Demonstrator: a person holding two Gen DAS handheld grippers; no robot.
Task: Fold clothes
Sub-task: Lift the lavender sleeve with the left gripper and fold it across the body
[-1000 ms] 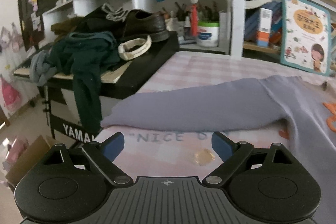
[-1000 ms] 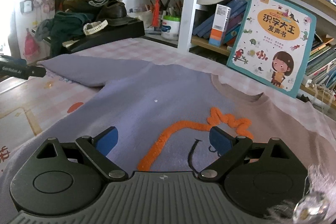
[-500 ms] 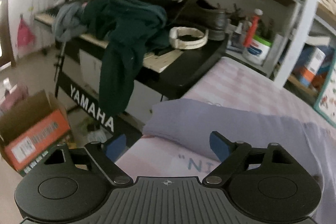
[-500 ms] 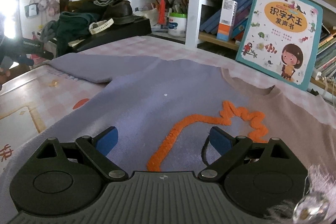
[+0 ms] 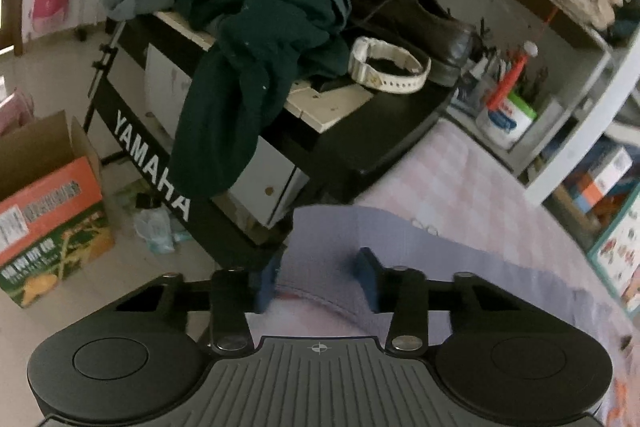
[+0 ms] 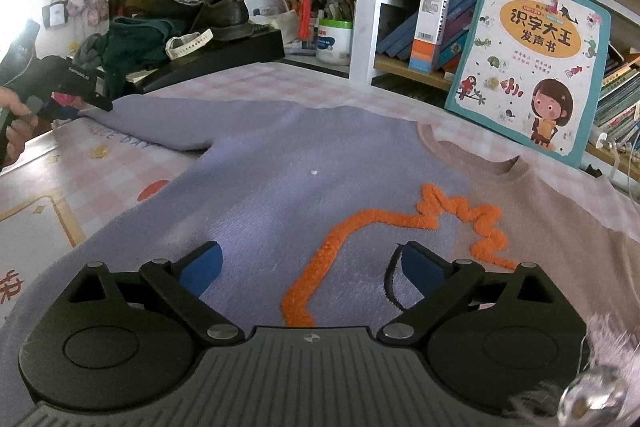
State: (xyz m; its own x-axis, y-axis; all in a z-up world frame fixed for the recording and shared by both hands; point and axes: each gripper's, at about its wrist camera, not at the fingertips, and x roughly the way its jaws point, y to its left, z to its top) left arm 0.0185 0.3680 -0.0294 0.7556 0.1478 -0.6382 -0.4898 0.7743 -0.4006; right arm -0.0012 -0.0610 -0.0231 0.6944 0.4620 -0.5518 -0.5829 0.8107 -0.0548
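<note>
A lavender and beige sweater (image 6: 304, 163) with an orange fuzzy outline (image 6: 360, 223) lies flat on the pink checked table. Its left sleeve (image 6: 168, 127) stretches toward the table's left edge. In the left wrist view my left gripper (image 5: 318, 277) is at the sleeve's cuff end (image 5: 328, 231), its blue pads either side of the cuff, jaws partly closed. It also shows in the right wrist view (image 6: 76, 99), held by a hand. My right gripper (image 6: 310, 267) is open and empty, low over the sweater's chest.
A black Yamaha keyboard (image 5: 352, 143) piled with dark green clothes (image 5: 256, 39), a shoe (image 5: 432, 23) and a white band stands off the table's left end. A cardboard box (image 5: 44, 203) sits on the floor. Shelves with a children's book (image 6: 532, 67) line the back.
My left gripper has moved left along the sleeve to its cuff at the table edge, and its jaws have narrowed around the cuff. The right gripper has barely moved.
</note>
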